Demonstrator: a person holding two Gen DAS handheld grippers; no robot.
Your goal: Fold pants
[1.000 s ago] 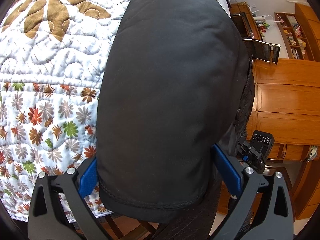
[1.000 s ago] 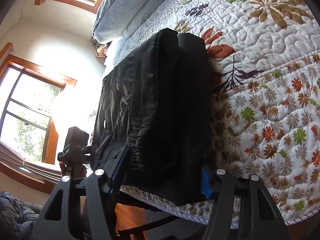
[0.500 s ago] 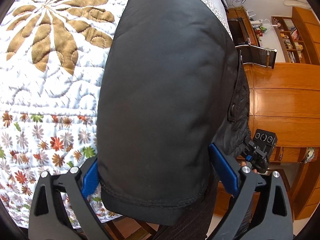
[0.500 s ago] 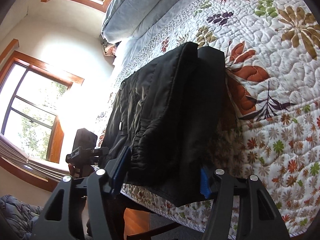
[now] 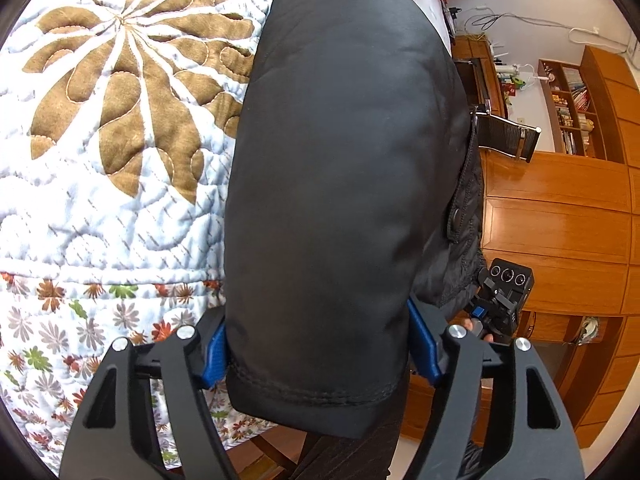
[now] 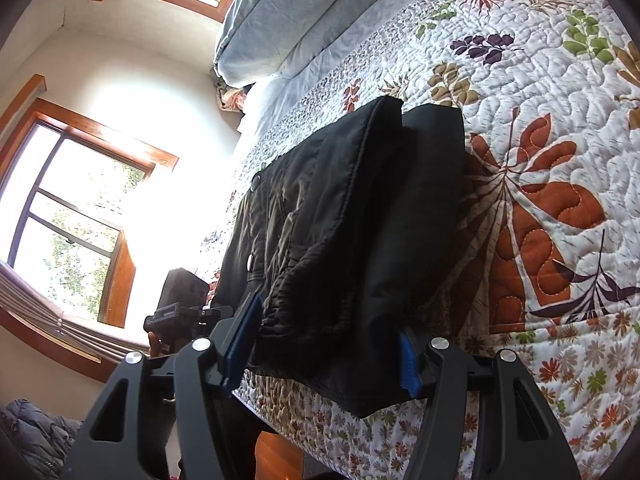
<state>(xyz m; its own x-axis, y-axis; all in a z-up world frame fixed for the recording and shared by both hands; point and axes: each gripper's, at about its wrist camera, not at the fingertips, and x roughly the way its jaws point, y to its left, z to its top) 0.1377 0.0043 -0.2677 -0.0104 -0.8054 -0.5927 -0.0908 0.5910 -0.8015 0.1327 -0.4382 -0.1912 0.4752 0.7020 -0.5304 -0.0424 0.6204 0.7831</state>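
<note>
Black padded pants (image 5: 340, 184) lie folded on the flowered quilt (image 5: 120, 128) at the bed's edge. In the left wrist view the hemmed end (image 5: 316, 400) sits between the blue pads of my left gripper (image 5: 320, 354), whose jaws stand wide around the thick fold. In the right wrist view the pants (image 6: 344, 232) show the snap-buttoned waist side, and my right gripper (image 6: 324, 344) holds the bunched near edge between its blue pads (image 6: 408, 360). Each gripper shows in the other's view, to the side of the pants.
The quilt (image 6: 540, 160) stretches away from the pants, with pillows (image 6: 288, 16) at the head of the bed. Wooden cabinets (image 5: 560, 208) and shelves stand beyond the bed. A window (image 6: 68, 216) is to the left in the right wrist view.
Both grippers have moved forward over the bed with the pants between their pads, so more quilt shows beyond the fold. The grip looks unchanged.
</note>
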